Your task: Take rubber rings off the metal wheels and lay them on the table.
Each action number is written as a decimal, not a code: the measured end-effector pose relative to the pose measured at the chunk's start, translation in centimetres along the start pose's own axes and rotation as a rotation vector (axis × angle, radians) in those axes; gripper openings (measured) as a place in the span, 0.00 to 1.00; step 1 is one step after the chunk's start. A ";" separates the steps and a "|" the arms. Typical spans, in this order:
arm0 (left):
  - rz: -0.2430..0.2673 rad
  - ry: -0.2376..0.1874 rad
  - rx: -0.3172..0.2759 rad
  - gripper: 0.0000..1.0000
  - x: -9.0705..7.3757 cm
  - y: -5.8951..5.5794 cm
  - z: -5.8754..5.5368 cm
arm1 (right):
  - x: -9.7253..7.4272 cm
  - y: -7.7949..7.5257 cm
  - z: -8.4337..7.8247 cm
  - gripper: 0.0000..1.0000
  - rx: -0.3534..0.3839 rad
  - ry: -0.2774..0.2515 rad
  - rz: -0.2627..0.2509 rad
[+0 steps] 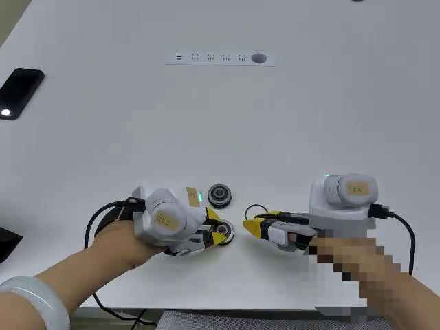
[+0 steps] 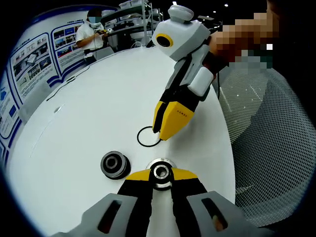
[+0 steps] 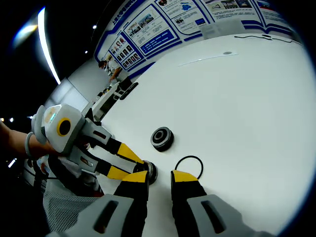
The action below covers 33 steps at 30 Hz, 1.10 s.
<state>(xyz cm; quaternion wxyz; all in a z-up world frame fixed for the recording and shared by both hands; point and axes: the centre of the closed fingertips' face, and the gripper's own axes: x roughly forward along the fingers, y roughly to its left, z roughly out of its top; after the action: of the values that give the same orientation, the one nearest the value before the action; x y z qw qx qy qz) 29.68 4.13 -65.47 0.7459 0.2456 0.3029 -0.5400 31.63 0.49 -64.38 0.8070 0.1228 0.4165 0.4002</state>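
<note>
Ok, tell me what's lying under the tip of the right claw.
A loose black rubber ring lies flat on the white table. The right claw's yellow tip covers a short stretch of its rim in the left gripper view; whether they touch cannot be told.

The table [image 1: 289, 124] was white, the rubber ring [image 2: 138, 136] black. The left gripper [image 1: 221, 234] and right gripper [image 1: 249, 227] had yellow tips and white bodies. The metal wheel [image 2: 161, 172] showed silver and black.
</note>
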 end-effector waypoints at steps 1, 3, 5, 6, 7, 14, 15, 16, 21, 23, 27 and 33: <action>-0.001 0.004 0.006 0.14 0.0 0.0 0.0 | 0.0 0.0 0.0 0.19 0.001 0.000 0.002; -0.003 0.008 0.014 0.14 0.0 -0.1 0.0 | 0.1 0.1 -0.1 0.19 0.000 0.001 0.003; -0.005 0.012 0.018 0.14 0.0 -0.1 0.1 | 0.1 0.2 -0.1 0.19 0.002 0.002 0.008; -0.006 0.015 0.020 0.14 0.0 -0.1 0.0 | 0.2 0.3 -0.1 0.19 -0.001 0.004 0.012; -0.006 0.017 0.026 0.14 0.0 -0.1 0.0 | 0.3 0.4 -0.1 0.19 -0.003 0.006 0.014; -0.008 0.022 0.028 0.14 0.0 -0.1 0.0 | 1.1 1.1 -0.2 0.19 0.006 0.021 0.044; -0.007 0.021 0.025 0.13 0.0 -0.1 0.0 | 1.3 1.2 -0.2 0.19 0.007 0.024 0.047; -0.006 0.021 0.025 0.13 0.0 0.0 0.0 | 1.5 1.3 -0.2 0.19 0.011 0.028 0.054; -0.001 0.022 0.026 0.13 0.1 0.1 -0.2 | 2.4 1.6 -0.5 0.20 0.037 0.046 0.078; -0.001 0.022 0.027 0.13 0.1 0.1 -0.3 | 2.7 1.7 -0.8 0.20 0.046 0.063 0.087; -0.001 0.021 0.027 0.13 0.1 0.1 -0.3 | 3.0 1.9 -0.9 0.20 0.063 0.069 0.099; -0.001 0.020 0.028 0.13 0.1 0.2 -0.4 | 3.4 1.7 -1.2 0.20 0.087 0.096 0.105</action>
<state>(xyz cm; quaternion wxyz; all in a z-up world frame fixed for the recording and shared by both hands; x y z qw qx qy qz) 29.79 4.35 -65.81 0.7389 0.2613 0.3027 -0.5423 30.87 3.98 -66.20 0.7578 0.1600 0.4648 0.4290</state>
